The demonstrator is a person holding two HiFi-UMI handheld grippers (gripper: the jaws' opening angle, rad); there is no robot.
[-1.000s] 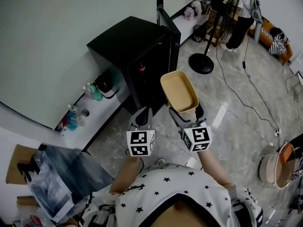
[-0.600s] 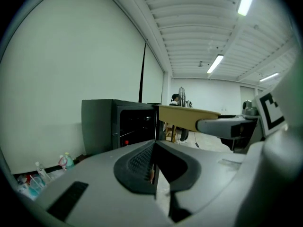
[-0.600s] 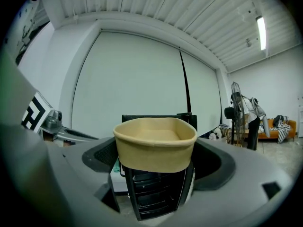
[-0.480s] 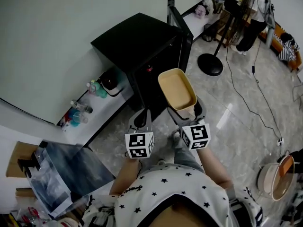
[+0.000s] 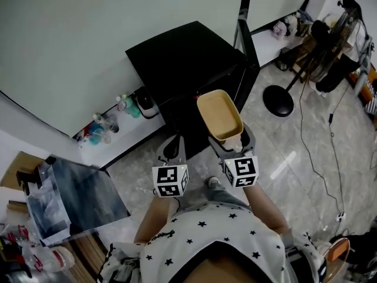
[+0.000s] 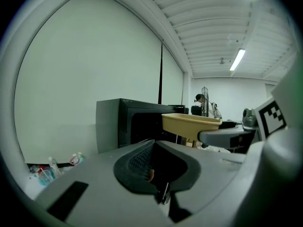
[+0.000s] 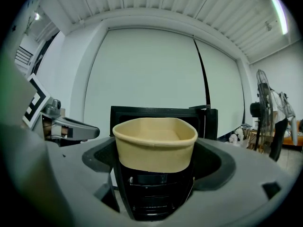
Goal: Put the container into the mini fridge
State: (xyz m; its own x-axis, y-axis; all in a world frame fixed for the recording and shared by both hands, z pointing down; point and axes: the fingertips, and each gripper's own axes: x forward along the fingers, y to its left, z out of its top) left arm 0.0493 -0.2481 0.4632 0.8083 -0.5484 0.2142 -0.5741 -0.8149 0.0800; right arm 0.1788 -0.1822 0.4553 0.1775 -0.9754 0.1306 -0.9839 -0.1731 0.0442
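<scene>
A tan, empty, rounded container (image 5: pixel 220 114) (image 7: pixel 155 143) is held up in front of me, my right gripper (image 5: pixel 231 141) shut on its near end. The black mini fridge (image 5: pixel 188 69) stands against the wall just beyond it, its door (image 5: pixel 247 40) swung open to the right; in the right gripper view the fridge's dark inside (image 7: pixel 156 193) shows straight behind the container. My left gripper (image 5: pixel 173 149) is beside the right one, shut with nothing in it; in its own view the container (image 6: pixel 190 124) and fridge (image 6: pixel 128 124) lie ahead to the right.
A low white ledge with bottles (image 5: pixel 97 130) and a dark kettle (image 5: pixel 144 102) runs left of the fridge. A fan stand's round base (image 5: pixel 278 101) and cables lie on the tiled floor at right. A shiny bag (image 5: pixel 70 196) sits at the lower left.
The view has shifted nearer to the fridge, which now sits more centred above the grippers. The container stays held in the right gripper; the left gripper keeps its place beside it.
</scene>
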